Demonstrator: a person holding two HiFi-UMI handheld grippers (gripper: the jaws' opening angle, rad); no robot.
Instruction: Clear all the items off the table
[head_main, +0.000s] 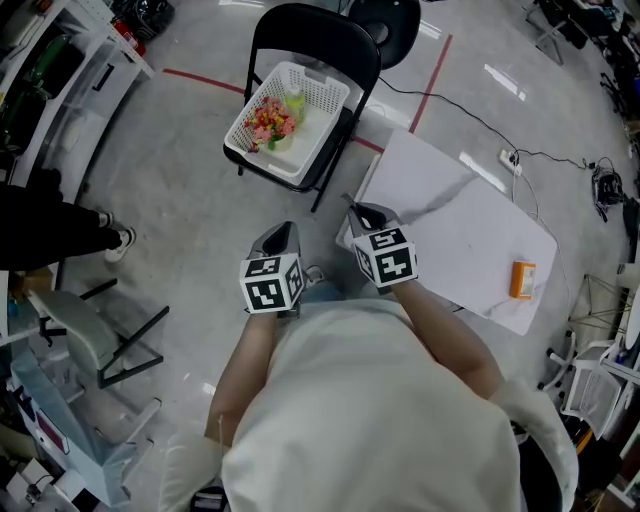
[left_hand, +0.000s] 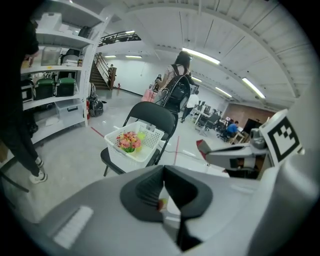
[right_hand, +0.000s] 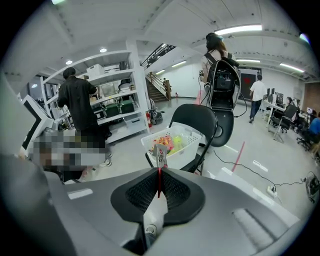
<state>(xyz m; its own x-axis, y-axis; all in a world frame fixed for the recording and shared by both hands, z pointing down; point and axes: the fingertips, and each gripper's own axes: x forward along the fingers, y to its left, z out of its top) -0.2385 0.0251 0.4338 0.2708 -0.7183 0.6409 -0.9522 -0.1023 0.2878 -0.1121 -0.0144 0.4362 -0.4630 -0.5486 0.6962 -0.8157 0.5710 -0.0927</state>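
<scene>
Between the closed jaws of my right gripper (right_hand: 159, 186) a thin red-and-white packet (right_hand: 160, 152) stands pinched upright. My left gripper (left_hand: 163, 172) has its jaws together too; a small orange speck shows behind the tips, and I can't tell what it is. At upper centre of the head view the basket (head_main: 335, 88) sits on a chair (head_main: 310, 25). I judge this the carry step: next, bring the packet over the basket and release. At right, an orange item (head_main: 523, 279) lies on the table (head_main: 450, 220).
</scene>
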